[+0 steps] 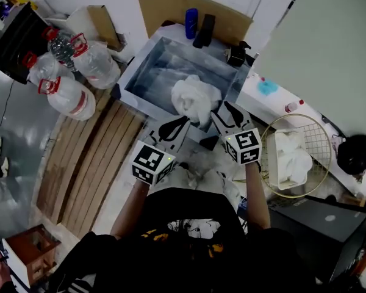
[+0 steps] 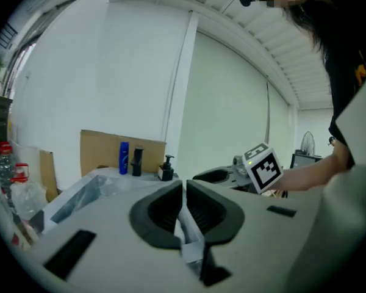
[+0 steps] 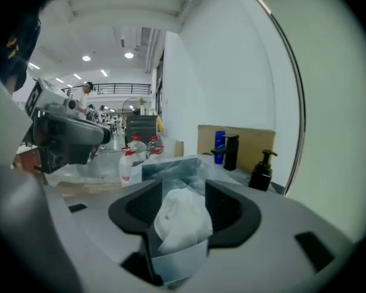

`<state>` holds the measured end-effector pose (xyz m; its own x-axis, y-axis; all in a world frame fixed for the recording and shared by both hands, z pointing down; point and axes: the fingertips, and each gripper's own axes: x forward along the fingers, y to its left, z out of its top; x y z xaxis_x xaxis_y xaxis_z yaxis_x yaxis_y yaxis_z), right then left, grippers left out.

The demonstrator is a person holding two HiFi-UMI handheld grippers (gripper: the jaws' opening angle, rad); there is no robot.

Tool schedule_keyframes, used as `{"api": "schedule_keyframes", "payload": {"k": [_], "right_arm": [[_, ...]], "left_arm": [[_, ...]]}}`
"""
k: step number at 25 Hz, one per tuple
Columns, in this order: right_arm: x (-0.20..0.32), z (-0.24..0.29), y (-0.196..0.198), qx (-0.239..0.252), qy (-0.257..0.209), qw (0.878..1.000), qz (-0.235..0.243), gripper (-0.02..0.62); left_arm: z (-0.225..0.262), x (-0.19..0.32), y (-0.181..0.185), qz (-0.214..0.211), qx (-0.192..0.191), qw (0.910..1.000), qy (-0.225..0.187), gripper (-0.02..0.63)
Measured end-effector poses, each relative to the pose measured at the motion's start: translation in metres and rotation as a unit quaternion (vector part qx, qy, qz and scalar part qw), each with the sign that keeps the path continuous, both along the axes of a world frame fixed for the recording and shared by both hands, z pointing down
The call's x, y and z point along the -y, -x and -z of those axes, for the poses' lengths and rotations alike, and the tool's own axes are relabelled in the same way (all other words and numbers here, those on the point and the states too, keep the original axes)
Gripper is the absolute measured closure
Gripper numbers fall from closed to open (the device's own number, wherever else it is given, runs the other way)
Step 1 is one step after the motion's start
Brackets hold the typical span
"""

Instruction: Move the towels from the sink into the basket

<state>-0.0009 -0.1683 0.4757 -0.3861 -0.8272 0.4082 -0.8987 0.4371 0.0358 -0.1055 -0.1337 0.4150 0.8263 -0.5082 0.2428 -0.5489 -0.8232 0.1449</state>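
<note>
The white towel (image 1: pixel 195 98) lies in the sink (image 1: pixel 147 72) as a crumpled heap, with no clear long axis. The left tool (image 1: pixel 185 120) is closed, the right tool (image 1: pixel 227 106) apart, facing it.

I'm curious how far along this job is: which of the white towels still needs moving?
The crumpled white towel in the metal sink. The other white towel already lies in the round wire basket to the right.
</note>
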Motion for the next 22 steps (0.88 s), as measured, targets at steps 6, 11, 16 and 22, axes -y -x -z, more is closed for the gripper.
{"api": "schedule_keyframes", "payload": {"k": [6, 11, 16, 22], "right_arm": [[0.05, -0.064, 0.04, -0.094, 0.082, 0.989, 0.077, 0.277], [0.09, -0.126, 0.053, -0.175, 0.155, 0.966, 0.112, 0.24], [0.106, -0.177, 0.053, -0.28, 0.219, 0.921, 0.158, 0.233], [0.113, -0.205, 0.052, -0.295, 0.274, 0.905, 0.136, 0.332]], "left_arm": [[-0.002, 0.01, 0.048, 0.059, 0.0, 0.9982, 0.005, 0.583], [-0.003, 0.012, 0.078, 0.093, 0.01, 0.9956, 0.007, 0.583], [-0.009, 0.01, 0.106, 0.127, 0.031, 0.9914, 0.007, 0.583], [-0.014, 0.008, 0.129, 0.153, 0.034, 0.9876, 0.015, 0.583]]}}
